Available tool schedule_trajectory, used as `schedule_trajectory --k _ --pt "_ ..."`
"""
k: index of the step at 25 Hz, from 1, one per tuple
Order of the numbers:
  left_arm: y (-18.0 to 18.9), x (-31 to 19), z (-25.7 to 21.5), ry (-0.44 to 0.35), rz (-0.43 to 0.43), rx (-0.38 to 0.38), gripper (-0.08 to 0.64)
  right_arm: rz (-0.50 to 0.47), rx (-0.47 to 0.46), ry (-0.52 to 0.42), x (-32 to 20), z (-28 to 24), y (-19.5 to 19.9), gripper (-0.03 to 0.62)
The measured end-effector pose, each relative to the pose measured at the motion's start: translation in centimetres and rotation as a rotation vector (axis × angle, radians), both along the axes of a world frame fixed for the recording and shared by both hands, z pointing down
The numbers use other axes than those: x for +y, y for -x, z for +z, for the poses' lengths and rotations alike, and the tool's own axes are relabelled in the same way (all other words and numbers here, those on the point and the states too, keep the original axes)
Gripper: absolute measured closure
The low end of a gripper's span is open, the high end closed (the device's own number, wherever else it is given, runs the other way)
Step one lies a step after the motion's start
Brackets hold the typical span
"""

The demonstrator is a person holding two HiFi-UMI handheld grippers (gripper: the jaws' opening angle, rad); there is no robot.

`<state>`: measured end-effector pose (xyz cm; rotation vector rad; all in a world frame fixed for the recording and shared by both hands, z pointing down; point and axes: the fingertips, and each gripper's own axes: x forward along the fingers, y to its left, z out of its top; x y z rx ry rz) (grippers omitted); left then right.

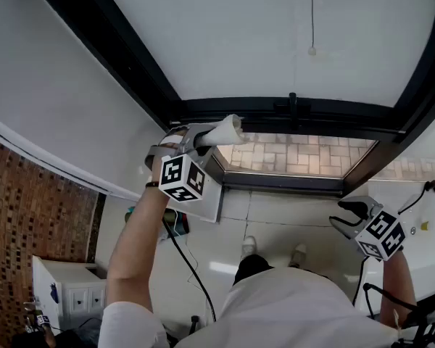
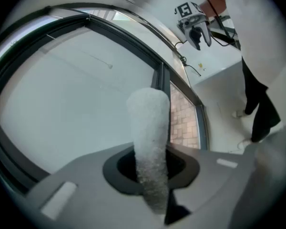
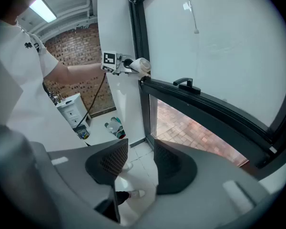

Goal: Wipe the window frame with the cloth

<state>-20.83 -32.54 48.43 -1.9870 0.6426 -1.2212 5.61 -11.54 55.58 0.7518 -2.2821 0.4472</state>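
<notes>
Cloth [image 2: 150,128], a rolled white nubby length, is pinched between the jaws of the left gripper [image 1: 194,138] at a corner of the dark window frame [image 1: 275,109]. It looks soft, light and floppy, best held mid-roll. The right gripper [image 3: 136,163] hangs low, jaws spread and empty. Whether the cloth's tip touches the frame is unclear.
</notes>
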Motion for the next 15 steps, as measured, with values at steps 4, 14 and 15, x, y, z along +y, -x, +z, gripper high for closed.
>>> schedule_trajectory --k 4,14,15 --pt "1.9 -6.4 0.0 -0.030 -0.024 -0.013 0.471 0.048 0.000 -0.021 -3.3 -0.7 0.3 0.419" --pt "5.3 -15.5 4.3 -0.007 -0.040 -0.142 0.471 0.140 -0.016 -0.042 -7.0 -1.7 4.2 0.419" --pt "5.4 -15.8 4.7 -0.007 -0.047 -0.153 0.471 0.148 -0.019 -0.043 -7.2 -1.7 4.5 0.419"
